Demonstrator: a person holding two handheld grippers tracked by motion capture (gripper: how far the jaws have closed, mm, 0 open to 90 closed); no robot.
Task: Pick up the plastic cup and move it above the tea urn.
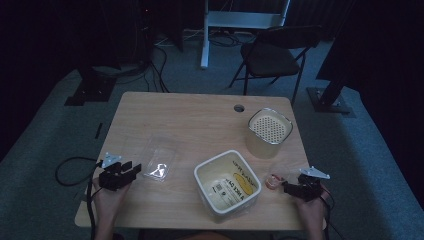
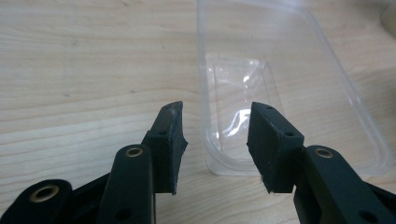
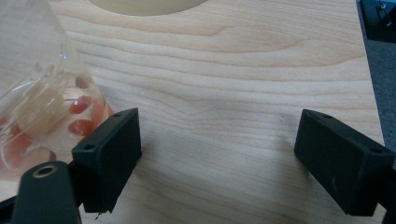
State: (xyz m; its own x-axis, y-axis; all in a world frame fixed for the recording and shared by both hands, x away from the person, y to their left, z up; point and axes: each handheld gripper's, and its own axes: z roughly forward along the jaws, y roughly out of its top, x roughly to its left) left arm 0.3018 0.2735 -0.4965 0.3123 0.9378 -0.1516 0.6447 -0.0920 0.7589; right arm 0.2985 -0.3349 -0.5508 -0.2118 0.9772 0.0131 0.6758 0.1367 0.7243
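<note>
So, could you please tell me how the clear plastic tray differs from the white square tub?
The shallow clear plastic tray is see-through and holds nothing I can see; the deep white square tub is opaque and holds a printed packet. The tray lies by the left tool; the tub sits mid-table. Both rest open-topped on the wooden table.

Bare bench (image 1: 200,120) across the back and middle, plenty of room to pass. Clear lid (image 1: 159,159) sits right in front of the left claw (image 1: 134,172); white tub (image 1: 227,184) blocks front-center, w/ the canister (image 1: 269,132) behind it.

Dim lab (rig stands (image 1: 92,85), cables (image 1: 155,65))
</note>
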